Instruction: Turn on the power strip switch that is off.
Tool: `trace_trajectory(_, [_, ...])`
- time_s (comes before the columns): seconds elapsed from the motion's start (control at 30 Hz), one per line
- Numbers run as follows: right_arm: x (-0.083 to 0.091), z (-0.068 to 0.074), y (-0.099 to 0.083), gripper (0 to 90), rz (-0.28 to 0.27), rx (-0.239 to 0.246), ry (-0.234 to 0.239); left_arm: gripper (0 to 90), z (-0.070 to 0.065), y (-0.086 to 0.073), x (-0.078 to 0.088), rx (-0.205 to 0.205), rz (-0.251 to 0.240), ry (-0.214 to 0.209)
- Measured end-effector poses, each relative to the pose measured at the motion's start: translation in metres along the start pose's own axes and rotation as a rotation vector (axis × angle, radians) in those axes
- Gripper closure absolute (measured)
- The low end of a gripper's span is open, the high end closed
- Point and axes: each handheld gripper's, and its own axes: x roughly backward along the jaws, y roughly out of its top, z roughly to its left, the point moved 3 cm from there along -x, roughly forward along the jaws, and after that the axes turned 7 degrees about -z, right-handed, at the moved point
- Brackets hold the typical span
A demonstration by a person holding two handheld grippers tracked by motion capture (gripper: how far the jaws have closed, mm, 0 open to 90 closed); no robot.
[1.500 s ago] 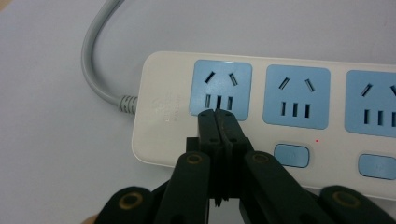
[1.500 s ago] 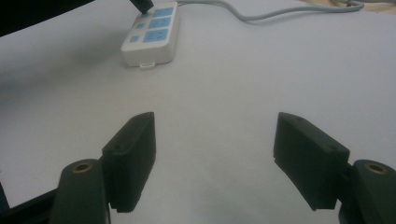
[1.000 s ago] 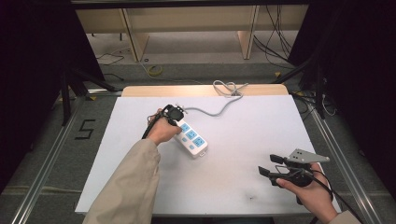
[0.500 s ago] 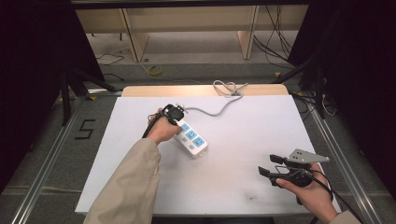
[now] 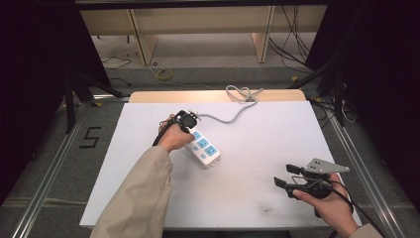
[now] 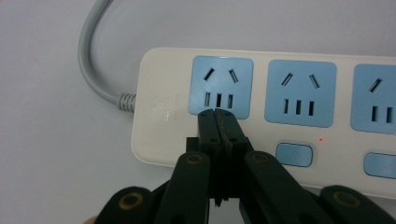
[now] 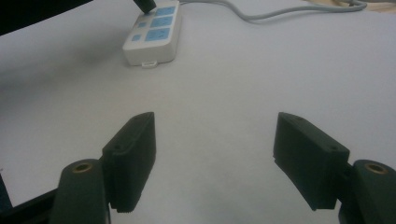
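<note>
A white power strip (image 5: 204,148) with blue sockets lies on the white table (image 5: 257,139), left of the middle. My left gripper (image 5: 190,130) stands over the strip's cable end, shut and holding nothing. In the left gripper view its tips (image 6: 218,115) press together at the lower edge of the first blue socket (image 6: 220,86), above the row of blue switches (image 6: 293,154). A small red light (image 6: 321,139) glows on the strip (image 6: 161,112). My right gripper (image 5: 285,175) is held open near the table's front right corner, its jaws (image 7: 212,158) wide apart over bare table, pointing toward the strip (image 7: 154,29).
The strip's grey cable (image 5: 233,115) runs to a loose coil (image 5: 242,92) at the table's far edge, on a wooden board (image 5: 208,95). Beyond are shelf legs and floor cables. Metal rails flank the table, with a "5" (image 5: 90,137) marked on the left floor.
</note>
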Motion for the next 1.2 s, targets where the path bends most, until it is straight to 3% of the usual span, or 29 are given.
trace_trajectory(0.7, [0.0003,0.0008,0.0002,30.5,0.002,0.006,0.003,90.0,-0.0015,0.0025,-0.0021,0.012,0.024,0.007])
trace_trajectory(0.83, [0.0003,0.0010,0.0002,30.5,0.003,0.005,0.003,90.0,-0.0031,0.0030,-0.0024,-0.020,0.036,0.016])
trace_trajectory(1.2, [0.0001,0.0013,0.0001,30.6,0.003,0.005,0.005,90.0,-0.0043,0.0024,-0.0026,-0.030,0.039,0.021])
